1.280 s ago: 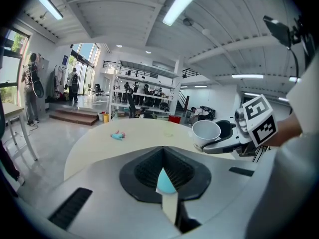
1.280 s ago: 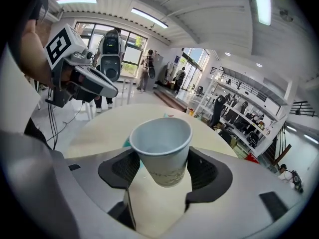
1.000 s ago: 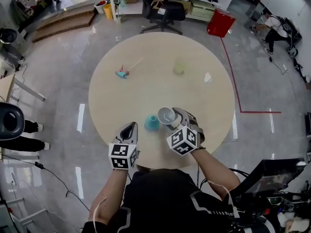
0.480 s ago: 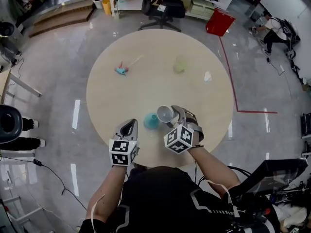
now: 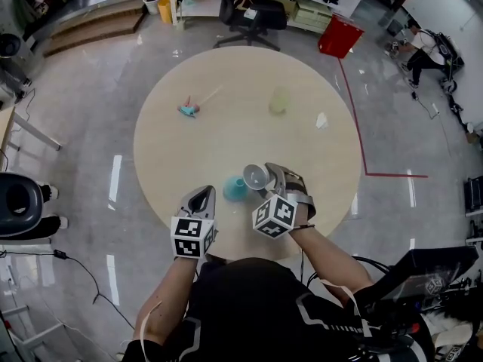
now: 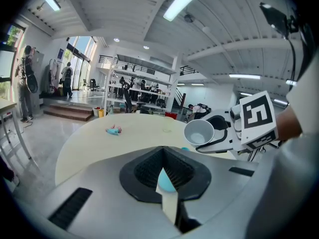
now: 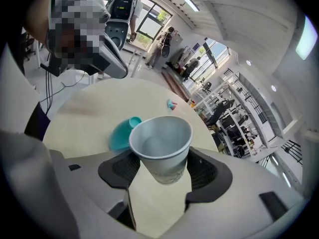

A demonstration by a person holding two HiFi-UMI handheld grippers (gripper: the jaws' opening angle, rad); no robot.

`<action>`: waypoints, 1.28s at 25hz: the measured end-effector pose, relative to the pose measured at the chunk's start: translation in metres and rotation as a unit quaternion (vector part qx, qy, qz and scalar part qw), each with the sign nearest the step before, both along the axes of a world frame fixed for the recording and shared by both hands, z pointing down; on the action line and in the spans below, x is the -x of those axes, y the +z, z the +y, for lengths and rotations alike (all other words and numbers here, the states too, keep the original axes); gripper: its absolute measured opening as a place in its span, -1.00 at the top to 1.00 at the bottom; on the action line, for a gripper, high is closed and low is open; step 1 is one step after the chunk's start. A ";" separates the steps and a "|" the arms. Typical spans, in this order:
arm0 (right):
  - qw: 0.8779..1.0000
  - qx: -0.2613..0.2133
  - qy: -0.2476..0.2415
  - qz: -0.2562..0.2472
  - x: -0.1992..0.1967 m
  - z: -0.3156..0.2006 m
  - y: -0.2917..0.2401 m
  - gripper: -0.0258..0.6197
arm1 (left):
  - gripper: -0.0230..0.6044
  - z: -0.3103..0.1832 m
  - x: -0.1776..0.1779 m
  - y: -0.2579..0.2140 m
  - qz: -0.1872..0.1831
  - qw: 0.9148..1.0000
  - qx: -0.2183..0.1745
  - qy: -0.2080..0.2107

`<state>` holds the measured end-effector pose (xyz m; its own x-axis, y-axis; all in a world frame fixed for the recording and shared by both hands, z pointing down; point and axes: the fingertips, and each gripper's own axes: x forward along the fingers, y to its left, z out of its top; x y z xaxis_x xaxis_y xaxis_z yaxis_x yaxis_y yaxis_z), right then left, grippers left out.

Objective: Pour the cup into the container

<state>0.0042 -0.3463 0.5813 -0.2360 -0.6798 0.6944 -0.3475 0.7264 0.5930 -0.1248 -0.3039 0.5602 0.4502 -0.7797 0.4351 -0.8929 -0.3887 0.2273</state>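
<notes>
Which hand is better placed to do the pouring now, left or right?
Right. The right gripper grips the cup, tilted, with the teal container just beside it. The left gripper is shut and holds nothing.

I can read no words or numbers anywhere. The left cube (image 5: 189, 238) and right cube (image 5: 273, 217) bear only black-and-white square markers.

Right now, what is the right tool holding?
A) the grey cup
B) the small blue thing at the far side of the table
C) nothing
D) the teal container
A: the right tool is closed on the grey cup, which it holds tilted, while the teal container stands free on the table beside it.
</notes>
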 end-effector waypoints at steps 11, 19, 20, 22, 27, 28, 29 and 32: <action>0.999 -0.025 -0.017 0.040 0.010 -0.005 0.001 -0.01 | 0.93 0.001 0.001 0.005 0.008 1.000 0.003 0.003; 0.997 -0.038 -0.026 0.065 0.008 -0.007 0.003 -0.01 | 0.93 0.000 -0.002 0.006 -0.003 1.000 -0.004 0.012; 0.997 -0.040 -0.027 0.067 0.008 -0.008 0.003 -0.01 | 0.93 0.000 -0.002 0.006 -0.003 1.000 -0.004 0.013; 0.996 -0.046 -0.030 0.073 0.010 -0.009 0.000 -0.01 | 0.93 -0.001 -0.001 0.006 -0.002 1.000 -0.004 0.014; 0.994 -0.058 -0.039 0.085 0.011 -0.011 -0.002 -0.01 | 0.93 -0.002 -0.002 0.006 0.000 1.000 -0.004 0.014; 0.994 -0.059 -0.040 0.087 0.012 -0.011 -0.002 -0.01 | 0.93 -0.002 -0.002 0.006 0.001 1.000 -0.004 0.014; 0.993 -0.061 -0.042 0.090 0.012 -0.011 -0.002 -0.01 | 0.93 -0.002 -0.001 0.006 0.001 1.000 -0.004 0.013; 0.992 -0.065 -0.047 0.098 0.014 -0.011 -0.002 -0.01 | 0.93 -0.003 0.000 0.006 0.002 1.000 -0.004 0.014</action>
